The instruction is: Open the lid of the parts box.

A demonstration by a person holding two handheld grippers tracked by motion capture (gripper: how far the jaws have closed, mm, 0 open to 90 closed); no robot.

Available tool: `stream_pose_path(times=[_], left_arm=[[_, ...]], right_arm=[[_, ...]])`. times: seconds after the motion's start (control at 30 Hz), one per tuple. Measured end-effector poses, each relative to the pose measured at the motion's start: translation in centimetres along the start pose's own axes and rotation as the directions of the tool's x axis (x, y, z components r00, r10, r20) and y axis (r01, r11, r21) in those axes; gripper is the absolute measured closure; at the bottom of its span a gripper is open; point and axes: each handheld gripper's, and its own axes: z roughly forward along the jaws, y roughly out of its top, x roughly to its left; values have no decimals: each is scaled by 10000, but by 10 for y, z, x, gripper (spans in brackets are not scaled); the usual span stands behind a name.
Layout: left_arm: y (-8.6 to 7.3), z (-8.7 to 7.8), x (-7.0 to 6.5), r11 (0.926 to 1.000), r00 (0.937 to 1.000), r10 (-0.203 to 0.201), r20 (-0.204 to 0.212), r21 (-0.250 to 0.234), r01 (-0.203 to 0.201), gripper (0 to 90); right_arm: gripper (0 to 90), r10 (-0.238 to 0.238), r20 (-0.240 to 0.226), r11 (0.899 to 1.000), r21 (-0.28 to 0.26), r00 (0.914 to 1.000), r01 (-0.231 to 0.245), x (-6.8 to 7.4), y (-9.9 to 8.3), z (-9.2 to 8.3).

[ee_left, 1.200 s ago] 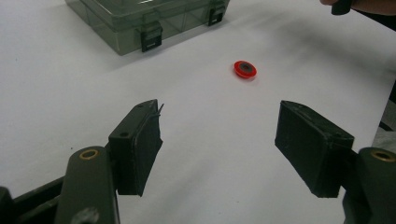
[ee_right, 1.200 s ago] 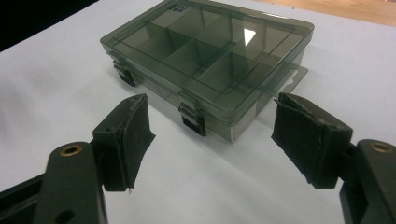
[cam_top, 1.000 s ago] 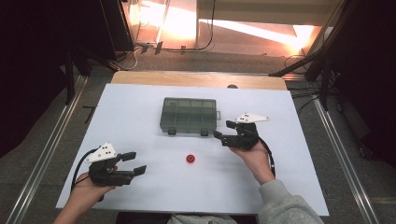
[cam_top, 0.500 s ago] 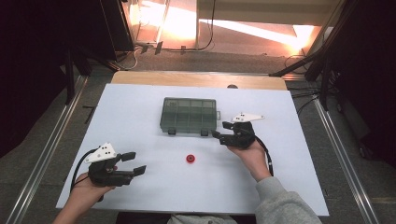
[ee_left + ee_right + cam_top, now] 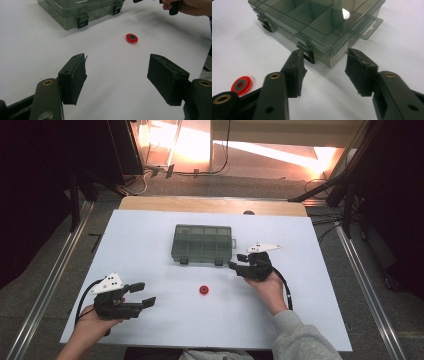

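A person is sitting at a white table (image 5: 150, 245), holding a two-jaw gripper in each hand. Near the middle of the table, toward its far side, a smoky translucent compartment box (image 5: 203, 243) is lying flat with its lid shut and two dark latches on its near edge. A small red disc (image 5: 203, 290) with a dark centre is lying on the bare table nearer the person, apart from the box.

The right gripper (image 5: 239, 261) is hovering just beside the box's near right corner, pointing at it. Its jaws have just been closing, yet they are standing apart with nothing between them; in the right gripper view the box's corner and right-hand latch (image 5: 309, 55) are sitting just beyond the fingertips, untouched.

The left gripper (image 5: 142, 294) is resting low at the table's near left, well apart from the box. Its jaws are spread wide and empty, and the left gripper view is looking across bare table toward the red disc (image 5: 131, 38).
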Motion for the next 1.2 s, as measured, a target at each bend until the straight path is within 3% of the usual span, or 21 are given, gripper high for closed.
stream_pose_path(times=[0.17, 0.27, 0.53, 1.2], left_arm=[[0, 0, 0, 10000, 10000, 30, 4, 2, -30, 309], [0, 0, 0, 10000, 10000, 29, -14, -1, -29, 309], [0, -1, 0, 10000, 10000, 28, -13, 1, -28, 309], [0, 0, 0, 10000, 10000, 24, -13, 32, -24, 309]], right_arm=[[686, 236, -213, 9997, 103, 9995, -233, 0, -2, 0], [792, 99, -87, 9998, 188, 9999, -97, 2, -3, 2], [900, 289, -13, 9991, 322, 9996, -288, 1, -4, 4], [900, 414, 63, 9979, 495, 9991, -417, -1, -2, 13]])
